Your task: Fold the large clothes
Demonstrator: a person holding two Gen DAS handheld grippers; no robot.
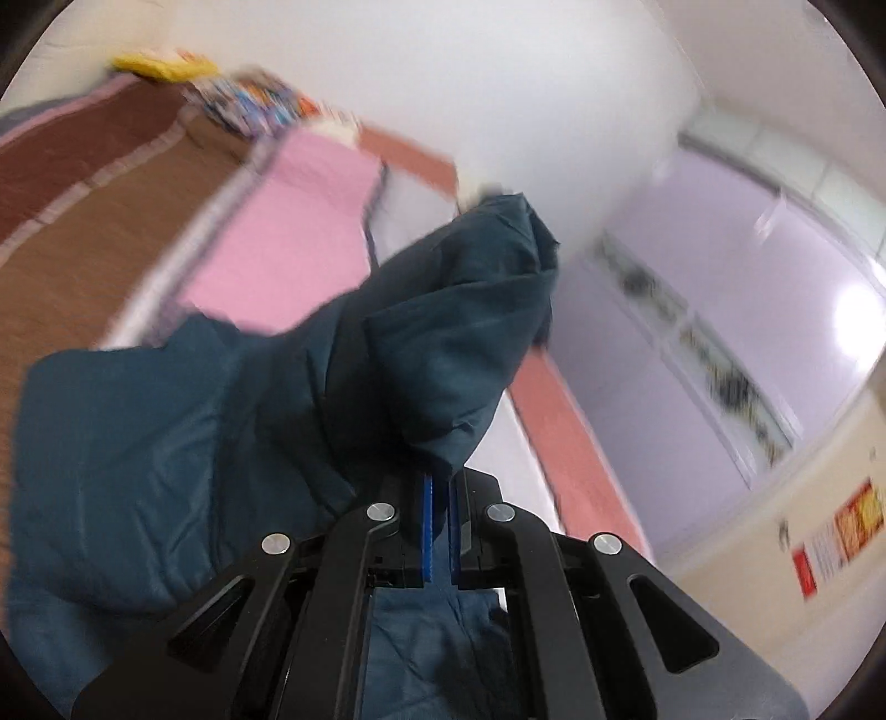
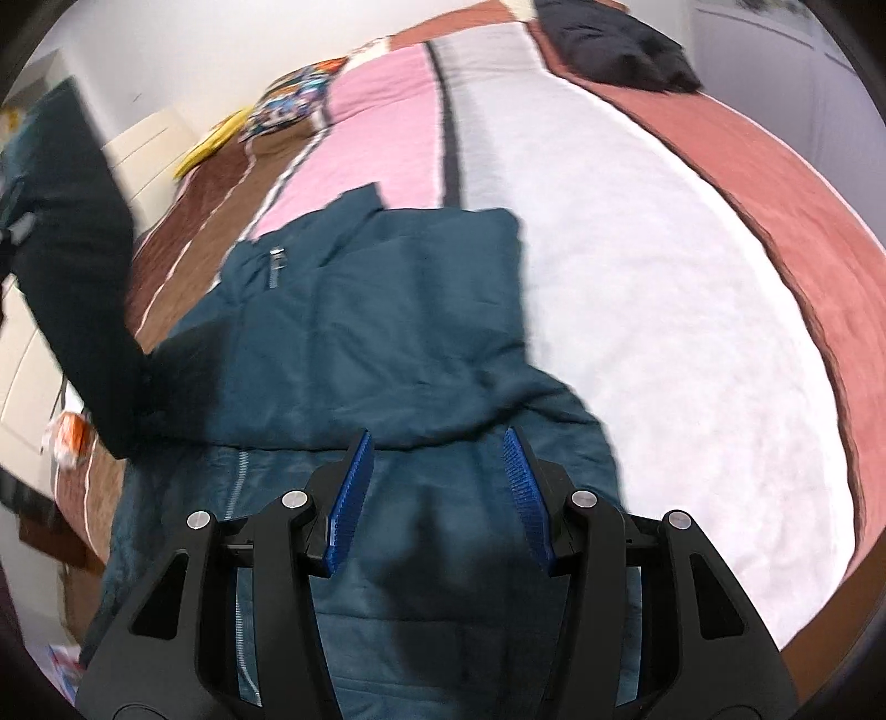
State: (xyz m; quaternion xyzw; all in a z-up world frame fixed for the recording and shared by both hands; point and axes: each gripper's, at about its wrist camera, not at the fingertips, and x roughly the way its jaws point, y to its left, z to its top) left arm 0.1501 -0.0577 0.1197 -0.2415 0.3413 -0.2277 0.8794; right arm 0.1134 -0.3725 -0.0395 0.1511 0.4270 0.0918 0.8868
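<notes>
Your left tool [image 1: 440, 498] clamps the soft, bulky jacket [image 2: 387, 310]; right tool [image 2: 437, 487] gapes, so pinch its hem mid-frame

- Your two fisheye views are bright and evenly lit, bending hard toward dark rounded corners.
- Motion blur smears both, worst at the edges.
- Glare blooms on the lilac wardrobe [image 1: 775, 288] in your left view.
- Soft shadow darkens the teal jacket [image 2: 387, 332].

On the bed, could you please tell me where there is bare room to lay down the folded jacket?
The white blanket panel is free, bordered by the teal jacket, the dark stripe and the rust-red border. The pink panel is partly bare. Crowded: the head end with the patterned pillow, and the black garment.
</notes>
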